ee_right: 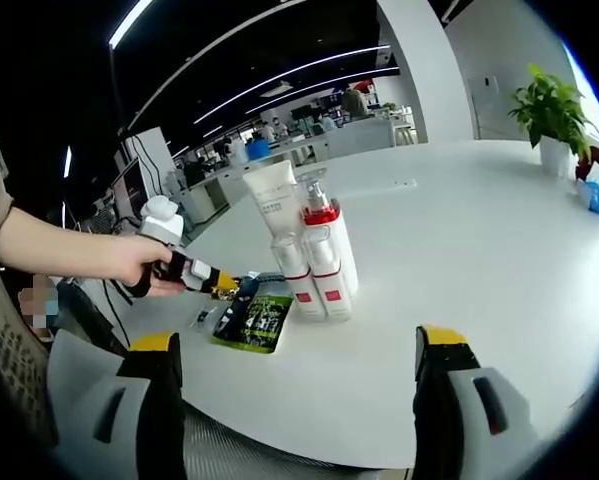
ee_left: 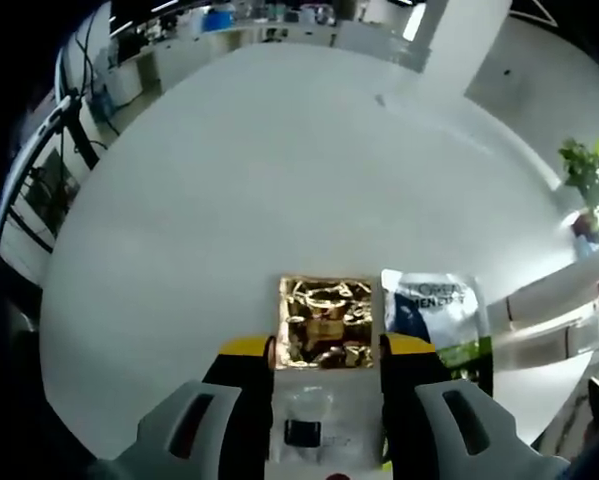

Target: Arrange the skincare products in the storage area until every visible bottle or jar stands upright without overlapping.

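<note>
1. On the round white table (ee_left: 279, 200), seen in the left gripper view, the left gripper (ee_left: 327, 352) has its yellow-tipped jaws clenched on the near edge of a square gold-foil sachet (ee_left: 326, 322); a clear flat packet (ee_left: 319, 420) lies between the jaws closer to the camera.
2. Just beside the foil sachet, touching or nearly so, lies a white-and-blue printed sachet (ee_left: 431, 305) with a green lower band.
3. Right gripper view: the right gripper (ee_right: 299, 350) hangs with jaws released and well apart, grasping nothing, short of a cluster of upright skincare bottles. The cluster comprises a tall white tube (ee_right: 272, 200), a white pump bottle with a red collar (ee_right: 324, 235) and two small white bottles with red labels (ee_right: 316, 275), standing close together.
4. This view alone shows the upright bottles, a person's hand (ee_right: 139, 262) carrying the left gripper (ee_right: 229, 285), and a green-and-black sachet (ee_right: 254, 322) flat near the table edge. The gold surface and printed lettering are legible in the left gripper view.
5. Judgement: lift the foil sachet level and place it clear of the neighbouring sachet and bottles, avoiding overlap or toppling.
</note>
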A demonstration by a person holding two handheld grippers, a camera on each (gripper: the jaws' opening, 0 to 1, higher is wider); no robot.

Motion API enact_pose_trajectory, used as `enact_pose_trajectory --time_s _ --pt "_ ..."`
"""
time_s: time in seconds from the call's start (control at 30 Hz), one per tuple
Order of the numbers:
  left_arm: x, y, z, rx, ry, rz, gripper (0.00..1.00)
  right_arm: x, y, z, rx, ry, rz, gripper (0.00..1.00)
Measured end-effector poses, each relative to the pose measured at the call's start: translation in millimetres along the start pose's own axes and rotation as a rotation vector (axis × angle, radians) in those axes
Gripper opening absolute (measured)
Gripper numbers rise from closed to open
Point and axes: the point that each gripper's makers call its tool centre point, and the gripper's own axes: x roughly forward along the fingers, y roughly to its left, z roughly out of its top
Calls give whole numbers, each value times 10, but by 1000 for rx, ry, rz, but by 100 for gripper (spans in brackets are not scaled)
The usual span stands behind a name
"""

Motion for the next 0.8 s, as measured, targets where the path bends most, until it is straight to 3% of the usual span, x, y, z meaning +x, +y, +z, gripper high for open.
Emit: enact_pose_trajectory --time_s 0.2,0.57,0.67,0.8 --pt "-16 0 -22 -4 8 -10 41 5 3 -3 -7 4 1 97" --pt "-126 24 -94 34 5 -42 54 11 36 -16 -35 14 12 97" --pt "-209 19 -118 36 -22 -70 58 14 47 -24 -43 18 16 97" --pt "-310 42 -90 144 -76 -84 65 22 78 -42 -58 29 28 97"
